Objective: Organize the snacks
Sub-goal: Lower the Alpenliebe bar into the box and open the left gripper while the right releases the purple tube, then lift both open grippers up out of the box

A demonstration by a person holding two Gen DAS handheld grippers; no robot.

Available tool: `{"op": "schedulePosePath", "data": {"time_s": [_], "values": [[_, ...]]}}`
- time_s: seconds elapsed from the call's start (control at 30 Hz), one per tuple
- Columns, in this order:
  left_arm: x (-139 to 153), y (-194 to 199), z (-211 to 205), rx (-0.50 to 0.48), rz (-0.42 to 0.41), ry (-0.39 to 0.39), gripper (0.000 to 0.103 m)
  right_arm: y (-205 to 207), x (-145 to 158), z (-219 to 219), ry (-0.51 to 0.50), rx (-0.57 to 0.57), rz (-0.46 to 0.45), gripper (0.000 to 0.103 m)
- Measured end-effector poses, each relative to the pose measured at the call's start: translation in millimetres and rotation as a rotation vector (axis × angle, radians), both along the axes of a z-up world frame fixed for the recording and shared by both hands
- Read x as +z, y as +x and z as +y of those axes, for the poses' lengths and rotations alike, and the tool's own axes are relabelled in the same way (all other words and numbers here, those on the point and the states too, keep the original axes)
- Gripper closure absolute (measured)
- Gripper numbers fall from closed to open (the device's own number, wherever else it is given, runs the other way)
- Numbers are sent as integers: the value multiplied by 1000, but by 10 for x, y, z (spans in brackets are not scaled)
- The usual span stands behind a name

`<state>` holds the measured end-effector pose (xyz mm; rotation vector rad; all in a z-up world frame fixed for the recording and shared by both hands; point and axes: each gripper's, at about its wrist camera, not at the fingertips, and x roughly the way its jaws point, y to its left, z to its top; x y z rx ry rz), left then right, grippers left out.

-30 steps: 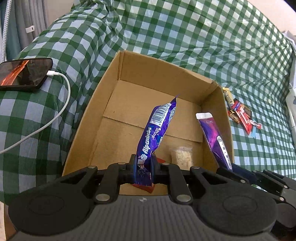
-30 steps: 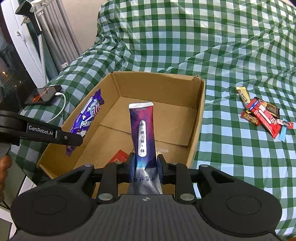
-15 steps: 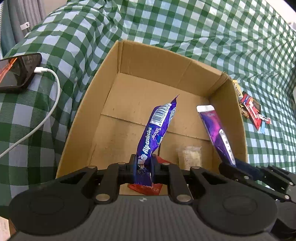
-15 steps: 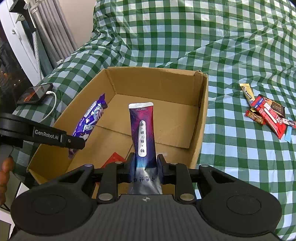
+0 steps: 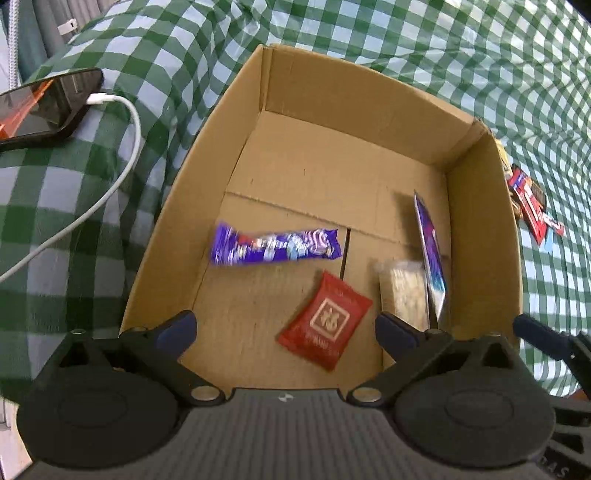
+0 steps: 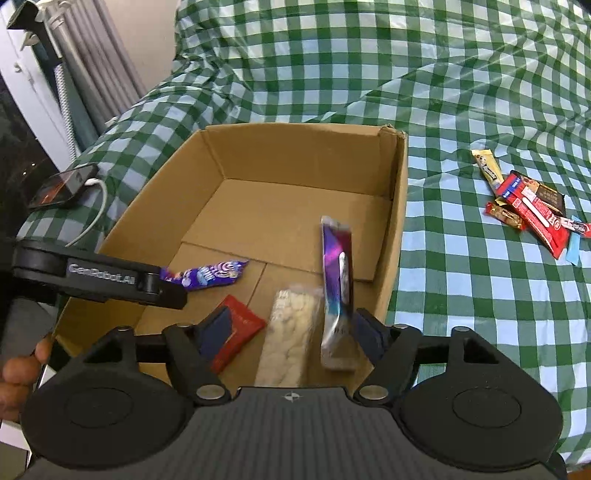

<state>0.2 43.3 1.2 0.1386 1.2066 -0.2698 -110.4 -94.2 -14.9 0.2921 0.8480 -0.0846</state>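
1. Green-and-white checked cloth (image 5: 369, 33) was seen covering the surface in the left wrist view, with a cardboard box (image 5: 484, 236) set on it. The left tongs (image 5: 284, 328) were spread wide above the box's near edge, gripping nothing. A purple candy packet (image 5: 275, 247), blurred, lay crosswise on the box floor, a red sachet (image 5: 325, 321) nearer, a pale snack bag (image 5: 402, 288) beside it. A phone (image 5: 44, 105) with a white cable (image 5: 110, 177) lay left of the box.

2. From the right wrist view, the right tongs (image 6: 291, 332) were parted; a purple-silver pouch (image 6: 338, 295), blurred, stood upright just beside the right finger, contact unclear. More wrapped snacks (image 6: 528, 206) were scattered on the cloth, well apart from the box.
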Motion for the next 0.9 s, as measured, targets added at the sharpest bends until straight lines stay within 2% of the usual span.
{"op": "schedulePosePath", "data": {"time_s": [0.1,0.3,0.6,0.9], "values": [[110,-161,3,-16,-26,26,0,-129,80,58,-14,-4,-8,18],[372,-513,100,-15,-76,21,0,-468,256,158,-19,-15,-38,18],[757,-1089,223,-26,-176,11,0,-1050,545,388,-49,-38,-130,12],[965,-1561,310,-38,-245,1,0,-1489,743,558,-90,-24,-209,9]]}}
